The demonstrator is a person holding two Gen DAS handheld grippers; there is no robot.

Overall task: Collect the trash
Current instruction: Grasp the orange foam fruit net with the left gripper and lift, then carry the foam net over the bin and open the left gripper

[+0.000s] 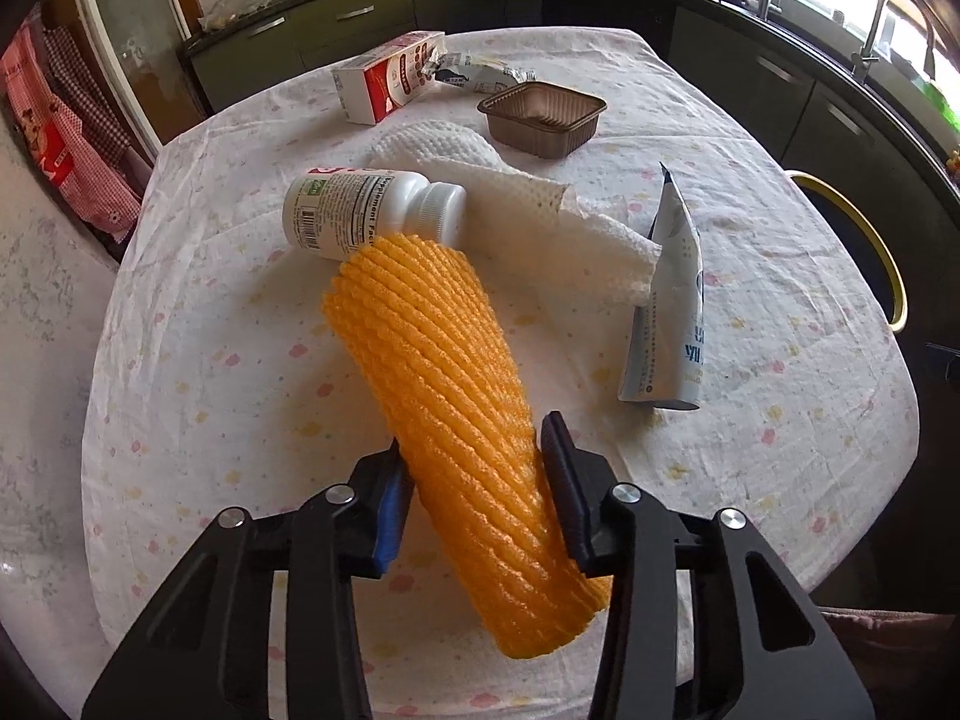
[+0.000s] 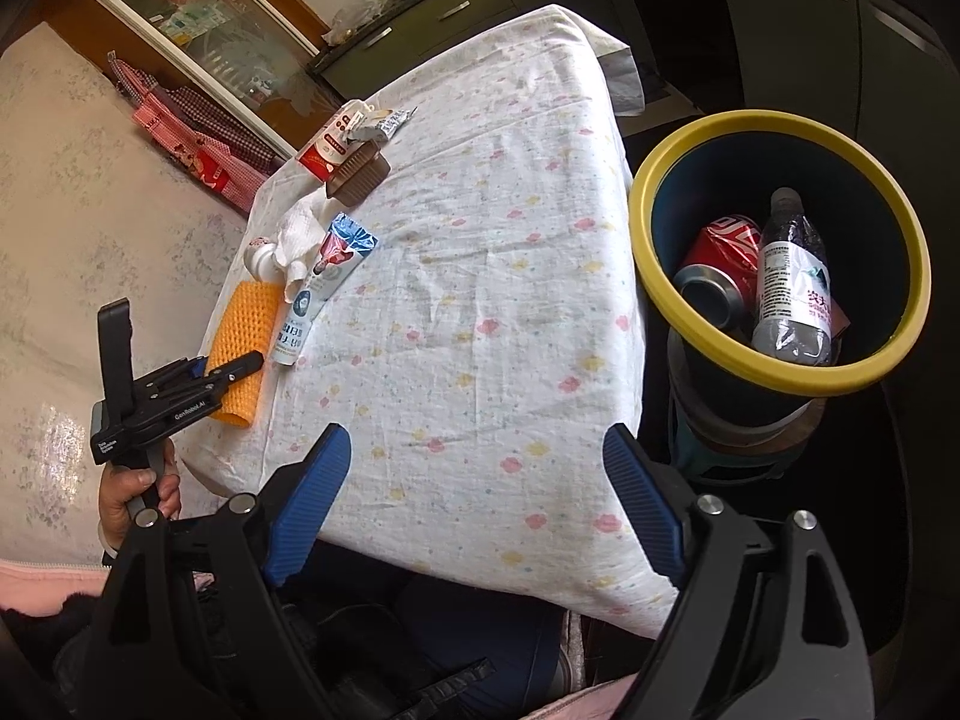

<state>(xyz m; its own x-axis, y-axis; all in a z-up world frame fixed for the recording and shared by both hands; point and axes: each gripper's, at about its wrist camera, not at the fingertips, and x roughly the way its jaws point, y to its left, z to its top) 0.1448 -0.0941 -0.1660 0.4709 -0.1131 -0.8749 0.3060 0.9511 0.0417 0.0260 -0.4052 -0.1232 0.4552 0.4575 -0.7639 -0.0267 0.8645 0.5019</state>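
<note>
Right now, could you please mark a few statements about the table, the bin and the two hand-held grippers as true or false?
1. The left hand-held gripper has the orange foam sleeve between its fingers. True.
2. The right hand-held gripper holds a bottle. False: its jaws stand open with nothing between them.
3. The bin is empty. False: a red can and a plastic bottle lie inside.
4. The white pill bottle lies on its side on the table. True.
5. The brown tray is in the bin. False: it sits on the table.
</note>
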